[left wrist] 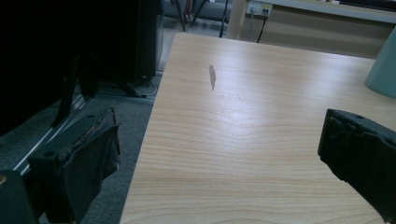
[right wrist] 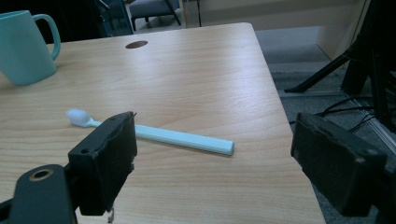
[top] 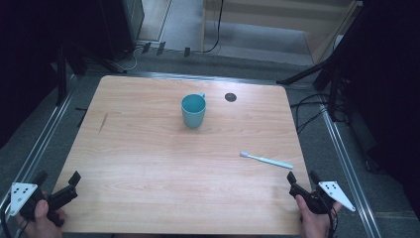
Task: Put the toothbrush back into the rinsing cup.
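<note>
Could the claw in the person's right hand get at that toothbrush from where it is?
Probably yes. The right claw is open at the table's near edge, the toothbrush lies flat just ahead of it, and nothing stands between them.

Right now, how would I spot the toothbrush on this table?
Start at the wooden table and go to its near right part, ahead of the right gripper. The toothbrush lies flat there: slim, pale blue, white bristles, unlike the upright teal mug.

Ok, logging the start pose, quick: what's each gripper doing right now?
Left gripper: open, holding nothing, at the table's near left corner.
Right gripper: open, holding nothing, just short of the toothbrush.
</note>
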Demonstrator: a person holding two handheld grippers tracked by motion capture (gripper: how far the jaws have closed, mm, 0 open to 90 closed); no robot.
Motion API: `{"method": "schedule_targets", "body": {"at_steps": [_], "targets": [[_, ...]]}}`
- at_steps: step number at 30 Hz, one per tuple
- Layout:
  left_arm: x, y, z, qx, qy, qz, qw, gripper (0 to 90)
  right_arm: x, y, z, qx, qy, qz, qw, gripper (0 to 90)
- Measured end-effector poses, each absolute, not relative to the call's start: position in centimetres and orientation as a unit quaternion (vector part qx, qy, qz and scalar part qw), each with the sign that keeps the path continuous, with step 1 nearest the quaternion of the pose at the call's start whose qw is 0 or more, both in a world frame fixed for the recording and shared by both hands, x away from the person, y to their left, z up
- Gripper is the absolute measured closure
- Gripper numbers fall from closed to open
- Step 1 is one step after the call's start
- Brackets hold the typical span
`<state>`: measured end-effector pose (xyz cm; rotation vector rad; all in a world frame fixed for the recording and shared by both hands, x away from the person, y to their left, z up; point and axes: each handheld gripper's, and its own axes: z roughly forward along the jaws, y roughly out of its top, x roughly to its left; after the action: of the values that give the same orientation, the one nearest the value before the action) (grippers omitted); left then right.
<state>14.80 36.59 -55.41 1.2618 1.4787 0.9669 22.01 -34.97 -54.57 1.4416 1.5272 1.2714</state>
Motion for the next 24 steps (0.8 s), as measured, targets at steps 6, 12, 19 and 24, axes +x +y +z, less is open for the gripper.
{"method": "schedule_targets", "body": {"at_steps": [6, 12, 19, 24], "targets": [[14.8, 36.6, -55.4, 0.513, 0.603, 0.393, 0.468, 0.0, 22.0, -34.8, -54.6, 0.549, 0.589, 0.483, 0.343, 15.1], [14.8, 36.7, -55.4, 0.511, 0.603, 0.390, 0.473, 0.0, 22.0, -34.7, -54.5, 0.544, 0.594, 0.480, 0.347, 22.7], [14.8, 36.8, -55.4, 0.508, 0.604, 0.387, 0.478, 0.0, 22.1, -35.3, -53.7, 0.536, 0.609, 0.483, 0.330, 32.4], [14.8, 36.8, -55.4, 0.507, 0.604, 0.386, 0.478, 0.0, 22.4, -35.3, -53.0, 0.524, 0.625, 0.477, 0.327, 36.6]]}}
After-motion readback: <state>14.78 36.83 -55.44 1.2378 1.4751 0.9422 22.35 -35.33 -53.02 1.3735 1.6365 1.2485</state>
